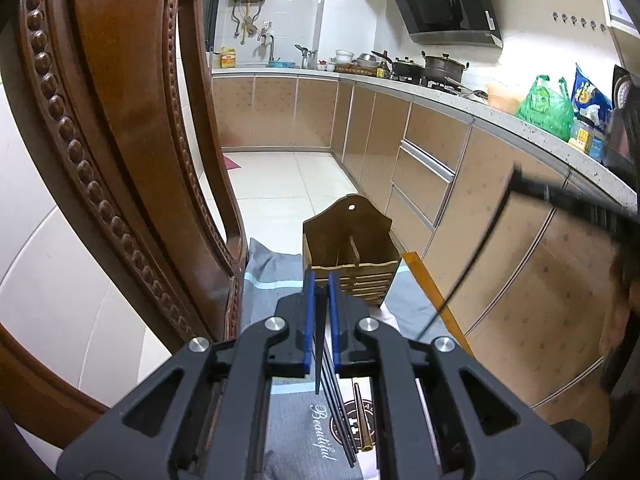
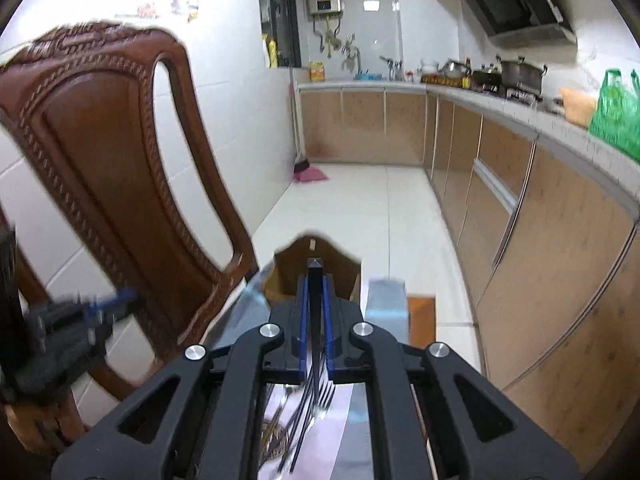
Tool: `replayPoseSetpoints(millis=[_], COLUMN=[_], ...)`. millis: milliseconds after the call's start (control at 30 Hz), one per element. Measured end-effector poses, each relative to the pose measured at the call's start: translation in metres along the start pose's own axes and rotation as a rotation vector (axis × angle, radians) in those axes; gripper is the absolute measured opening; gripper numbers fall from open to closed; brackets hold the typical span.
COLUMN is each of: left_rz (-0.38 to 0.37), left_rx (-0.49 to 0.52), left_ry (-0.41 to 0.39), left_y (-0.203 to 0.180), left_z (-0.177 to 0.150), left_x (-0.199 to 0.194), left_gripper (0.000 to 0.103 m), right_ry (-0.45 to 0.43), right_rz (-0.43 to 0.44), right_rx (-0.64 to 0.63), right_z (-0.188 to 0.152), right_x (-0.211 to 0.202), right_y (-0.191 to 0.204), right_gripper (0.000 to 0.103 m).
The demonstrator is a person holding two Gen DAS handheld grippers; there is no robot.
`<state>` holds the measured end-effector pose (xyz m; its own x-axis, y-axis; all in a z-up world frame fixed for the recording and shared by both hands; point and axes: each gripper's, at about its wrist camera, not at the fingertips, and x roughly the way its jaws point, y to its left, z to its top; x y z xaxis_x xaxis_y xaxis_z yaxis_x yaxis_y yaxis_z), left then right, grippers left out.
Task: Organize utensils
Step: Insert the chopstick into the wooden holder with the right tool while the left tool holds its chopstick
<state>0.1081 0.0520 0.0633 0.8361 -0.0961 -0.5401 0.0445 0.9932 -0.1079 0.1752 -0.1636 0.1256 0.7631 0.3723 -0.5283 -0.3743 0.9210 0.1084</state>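
My left gripper (image 1: pixel 319 280) is clamped on a black chopstick (image 1: pixel 319 344), angled down over the loose chopsticks (image 1: pixel 340 416) on the cloth (image 1: pixel 276 412). My right gripper (image 2: pixel 315 280) pinches a black-handled fork (image 2: pixel 320 384), pointing down toward the wooden holder (image 2: pixel 320 264) ahead.

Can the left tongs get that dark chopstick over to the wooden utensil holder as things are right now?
Probably yes. The left tongs are shut on a dark chopstick, and the wooden utensil holder stands straight ahead on the cloth with its top open. Nothing shows between them; the chair stays off to the side.
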Motion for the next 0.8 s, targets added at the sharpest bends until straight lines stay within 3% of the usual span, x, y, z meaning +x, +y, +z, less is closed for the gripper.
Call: replayPoseSetpoints(millis=[200,367,533,733,800], left_rz=[-0.008,-0.011,-0.010,-0.004,-0.001], left_rx=[-0.007,-0.020,-0.032,-0.036,-0.040], left_ry=[0.011,0.014,0.018,0.026,0.026], left_y=[0.004,0.010,0.014,0.017,0.017], left_z=[0.000,0.001,0.000,-0.002,-0.002], left_x=[0.005,0.006,0.009,0.015,0.017], left_gripper=[0.007,0.007,0.007,0.007,0.007], right_ry=[-0.080,-0.094,-0.066,-0.023,-0.017], right_rz=[-0.048,-0.100,-0.143,-0.067,-0.050], right_rx=[0.014,0.042,0.072,0.189,0.215], right_z=[0.057,0.073,0.060,0.022,0.008], right_x=[0.016,0.053,0.102,0.134,0.134], right_y=[0.005,0.005,0.001,-0.020,-0.028], right_gripper=[0.007,0.007,0.007,0.008,0.013])
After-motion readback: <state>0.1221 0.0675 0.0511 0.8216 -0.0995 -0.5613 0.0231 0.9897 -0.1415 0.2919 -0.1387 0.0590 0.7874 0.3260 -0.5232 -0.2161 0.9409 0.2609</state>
